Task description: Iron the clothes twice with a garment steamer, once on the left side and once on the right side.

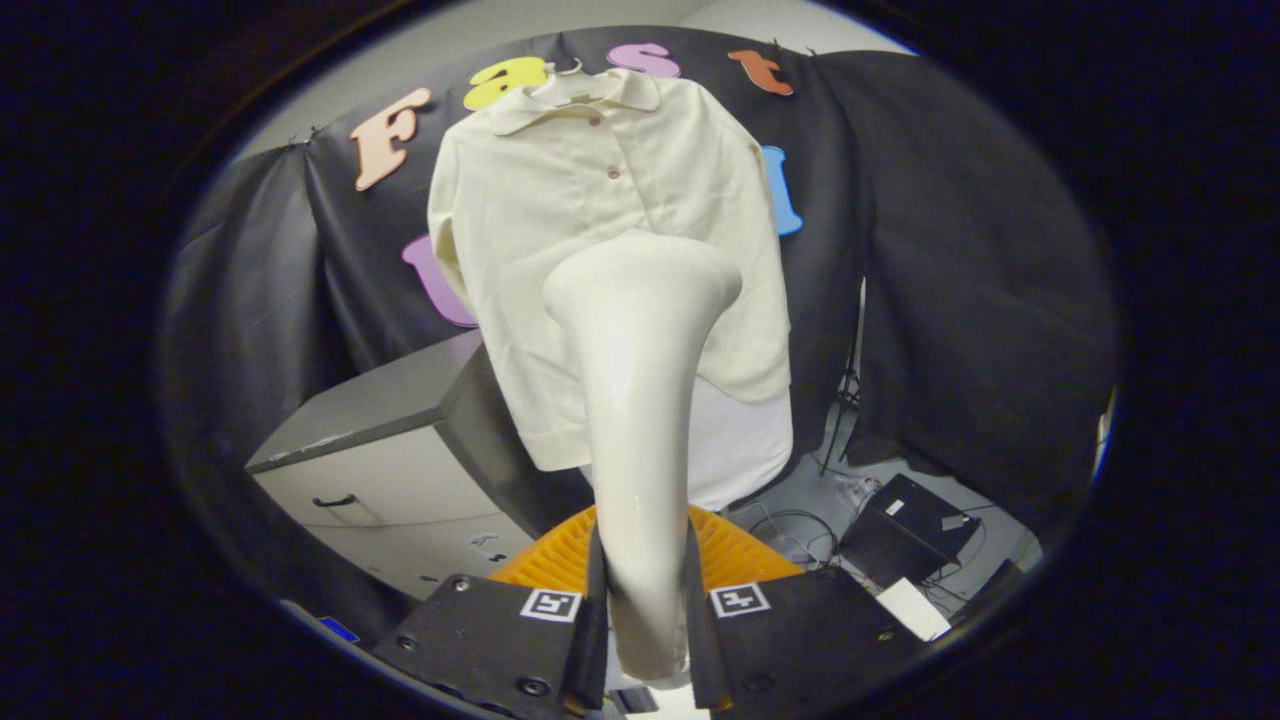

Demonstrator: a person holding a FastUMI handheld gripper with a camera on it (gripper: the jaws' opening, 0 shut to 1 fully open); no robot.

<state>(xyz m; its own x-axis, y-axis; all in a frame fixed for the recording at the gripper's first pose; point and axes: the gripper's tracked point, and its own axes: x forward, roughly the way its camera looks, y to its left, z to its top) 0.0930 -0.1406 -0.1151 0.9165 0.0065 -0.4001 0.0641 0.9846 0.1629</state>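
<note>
**Steamer head square to shirt centre, both passes still ahead**

Shirt [610, 250] as landmark throughout: hung on a hanger against the booth wall, collar up, long axis vertical, straight beyond the fingers. Left of shirt: grey cabinet [390, 440], set low beside the left sleeve and hem. In front of shirt, overlapping its lower middle: garment steamer [640, 400], long axis running up and away from the fingers toward the cloth, flared head level with the chest just under the buttons; touching the fabric or hanging just short, impossible to tell. Gripper [645, 620] closed snugly on the steamer's handle, both fingers pressed to its sides. Below shirt's hem: orange ribbed base [740, 555], behind the handle. Right of shirt, low: black box [905, 525] amid cables on the floor. Judged next: swing head off-centre toward the left panel, then stroke along the vertical axis.
</note>
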